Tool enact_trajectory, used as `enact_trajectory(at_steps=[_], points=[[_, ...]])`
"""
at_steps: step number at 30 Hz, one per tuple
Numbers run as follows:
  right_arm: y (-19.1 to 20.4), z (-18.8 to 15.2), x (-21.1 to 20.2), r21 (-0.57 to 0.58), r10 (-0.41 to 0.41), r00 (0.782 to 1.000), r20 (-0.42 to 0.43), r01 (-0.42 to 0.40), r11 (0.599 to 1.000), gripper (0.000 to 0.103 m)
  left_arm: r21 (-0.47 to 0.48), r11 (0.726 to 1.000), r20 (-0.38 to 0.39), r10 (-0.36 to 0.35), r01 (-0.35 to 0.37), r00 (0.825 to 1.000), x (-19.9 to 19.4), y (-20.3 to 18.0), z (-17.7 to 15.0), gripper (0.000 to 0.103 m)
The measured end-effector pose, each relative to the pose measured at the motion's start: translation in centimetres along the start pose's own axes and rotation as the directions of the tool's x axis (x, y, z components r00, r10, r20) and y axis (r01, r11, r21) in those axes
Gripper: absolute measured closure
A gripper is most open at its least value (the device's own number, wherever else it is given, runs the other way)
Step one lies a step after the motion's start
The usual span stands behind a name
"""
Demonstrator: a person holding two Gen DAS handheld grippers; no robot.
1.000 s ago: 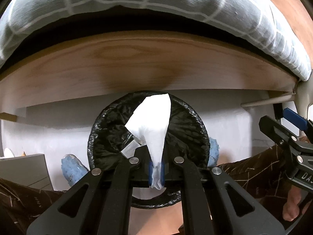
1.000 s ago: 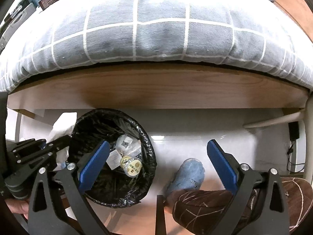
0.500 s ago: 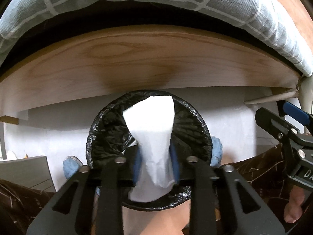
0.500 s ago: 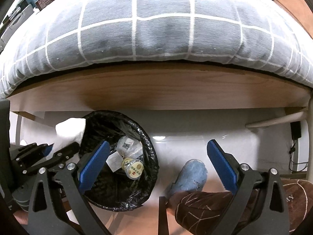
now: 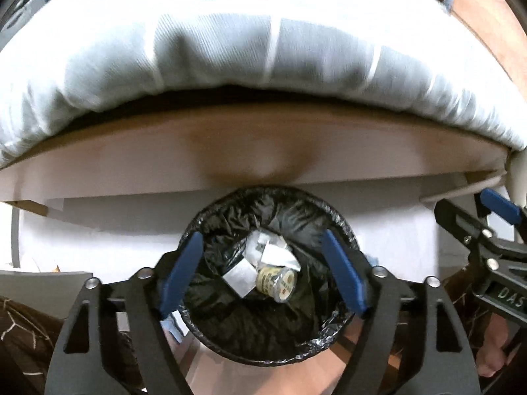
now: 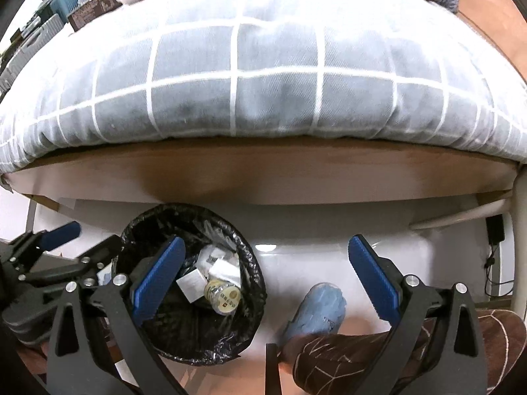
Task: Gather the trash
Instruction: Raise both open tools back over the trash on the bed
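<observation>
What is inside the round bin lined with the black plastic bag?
The black-lined bin holds crumpled white paper scraps and a small clear bottle with a yellow label. Whatever lies beneath them is covered.

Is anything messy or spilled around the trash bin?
Nothing stands out. The trash bin stands upright under the bed, its black liner folded over the rim. The paper scraps and small jar lie inside it, and no spill shows on the floor beside it.

We see a grey checked duvet (image 6: 263, 75) overhanging a wooden bed frame (image 6: 263, 171), and a blue slipper (image 6: 318, 311) on the floor (image 6: 296, 256).
</observation>
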State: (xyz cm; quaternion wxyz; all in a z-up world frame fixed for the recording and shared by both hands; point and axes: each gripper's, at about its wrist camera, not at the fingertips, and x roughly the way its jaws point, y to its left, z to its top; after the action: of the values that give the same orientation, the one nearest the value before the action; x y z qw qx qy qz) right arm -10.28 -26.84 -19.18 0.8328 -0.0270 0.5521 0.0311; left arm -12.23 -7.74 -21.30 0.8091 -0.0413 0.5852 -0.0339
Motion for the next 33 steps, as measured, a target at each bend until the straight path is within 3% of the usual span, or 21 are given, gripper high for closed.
enact_trajectory(at_steps=[4, 11, 23, 33], points=[[-0.3, 0.5, -1.8, 0.014, 0.004, 0.999, 0.052, -0.005, 1.0, 0.007, -0.002, 1.0, 0.059, 0.022, -0.022, 0.998, -2.3, 0.0, 0.6, 0.013], [-0.6, 1.7, -5.0, 0.023, -0.011, 0.989, 0.149, 0.007, 1.0, 0.007, -0.017, 1.0, 0.159, 0.026, -0.023, 0.987, -6.0, 0.3, 1.8, 0.006], [-1.2, 3.5, -10.0, 0.059, -0.024, 0.961, 0.275, 0.008, 0.998, 0.007, -0.034, 0.999, 0.267, 0.016, -0.007, 0.964, -11.1, 0.7, 4.1, 0.006], [-0.9, 6.0, -14.3, 0.04, -0.026, 0.924, 0.38, 0.012, 0.999, 0.007, -0.02, 1.0, 0.366, -0.005, 0.013, 0.931, -15.6, 0.8, 7.3, 0.006]])
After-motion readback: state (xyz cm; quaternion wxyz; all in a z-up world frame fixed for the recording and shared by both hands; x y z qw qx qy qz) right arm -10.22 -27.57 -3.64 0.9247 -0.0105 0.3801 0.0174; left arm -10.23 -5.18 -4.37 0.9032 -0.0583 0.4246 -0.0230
